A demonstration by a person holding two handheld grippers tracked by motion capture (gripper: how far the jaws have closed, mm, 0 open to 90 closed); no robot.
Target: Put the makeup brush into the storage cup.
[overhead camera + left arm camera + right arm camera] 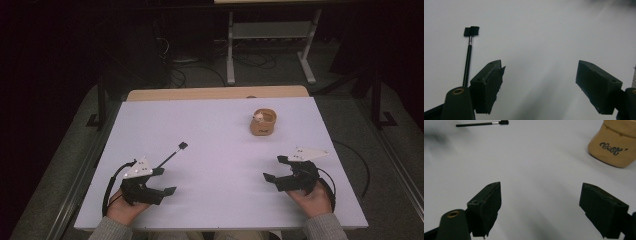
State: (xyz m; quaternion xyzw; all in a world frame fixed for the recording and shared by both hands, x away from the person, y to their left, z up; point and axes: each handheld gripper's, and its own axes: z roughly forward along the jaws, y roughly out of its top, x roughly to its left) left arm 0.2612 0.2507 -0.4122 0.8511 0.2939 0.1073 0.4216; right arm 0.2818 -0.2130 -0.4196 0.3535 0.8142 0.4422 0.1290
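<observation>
High view is looking forward and down over the whole white rectangular table (pixel 220 150). Left gripper view is sitting low and close, facing the thin black brush (pixel 468 56) at 11 o'clock. Right gripper view, equally low, is sharing that brush at 11 o'clock and facing the tan lettered cup (pixel 615 143) at 1 o'clock.

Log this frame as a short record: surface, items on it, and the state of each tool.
surface: white table
item 1: thin black brush, lying flat just ahead of the left tool
item 2: tan cup with dark lettering, something small and pale inside, far right area
left tool: open, holding nothing, resting low near the front edge
right tool: open, holding nothing, short of the cup
</observation>
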